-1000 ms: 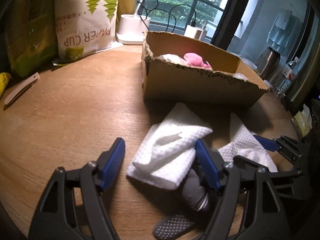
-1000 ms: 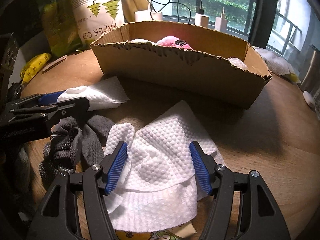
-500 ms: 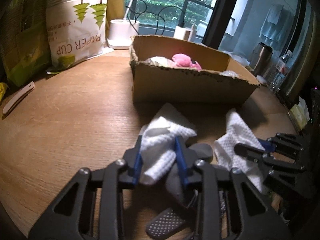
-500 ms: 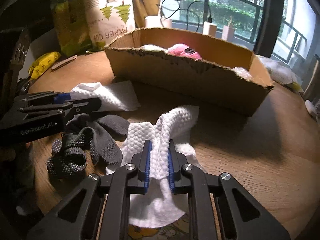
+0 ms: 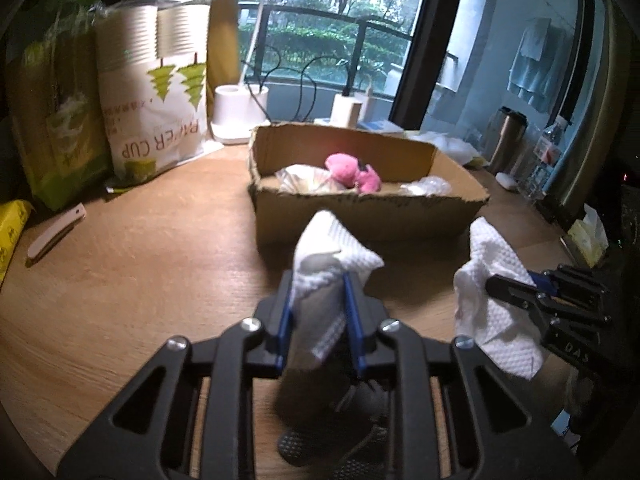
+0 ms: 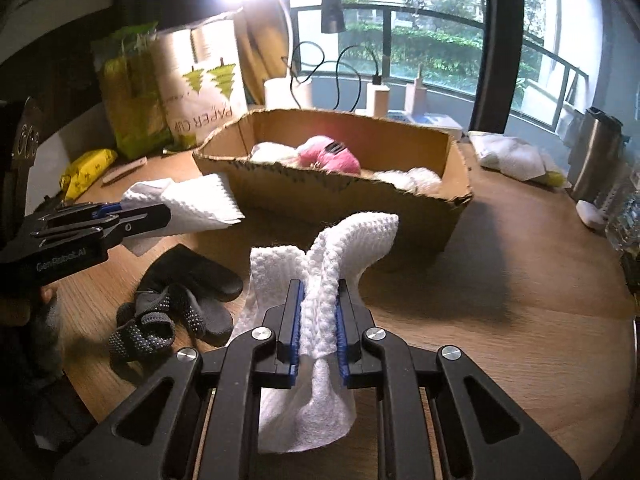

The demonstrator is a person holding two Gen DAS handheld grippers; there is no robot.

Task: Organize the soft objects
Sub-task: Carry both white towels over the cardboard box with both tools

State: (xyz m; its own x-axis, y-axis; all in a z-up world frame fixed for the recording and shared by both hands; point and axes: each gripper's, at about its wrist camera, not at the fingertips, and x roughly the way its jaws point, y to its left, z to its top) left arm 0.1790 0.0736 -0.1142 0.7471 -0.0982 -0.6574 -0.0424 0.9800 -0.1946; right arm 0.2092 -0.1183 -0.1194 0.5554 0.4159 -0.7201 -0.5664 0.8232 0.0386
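Observation:
My left gripper [image 5: 318, 300] is shut on a white waffle cloth [image 5: 332, 252] and holds it above the wooden table. Grey fabric [image 5: 312, 376] shows blurred under the jaws; I cannot tell whether it is caught too. My right gripper [image 6: 318, 312] is shut on a second white cloth [image 6: 348, 248], which bunches upward between the blue pads and hangs below them. Each gripper shows in the other's view, the left gripper [image 6: 160, 216] and the right gripper [image 5: 512, 284]. Behind both stands an open cardboard box [image 5: 360, 216] with a pink plush toy [image 5: 352, 172] and white items inside.
Grey dotted gloves [image 6: 176, 308] lie on the table between the grippers. A paper cup bag [image 5: 160, 92], a green bag [image 5: 60, 112] and a yellow pack [image 5: 12, 232] line the back left. A metal flask [image 6: 596, 156] and crumpled white cloth [image 6: 508, 156] sit at the right.
Both grippers went from open around the flat cloths to shut on them. Both have since risen, and the pinched cloths have come up off the table.

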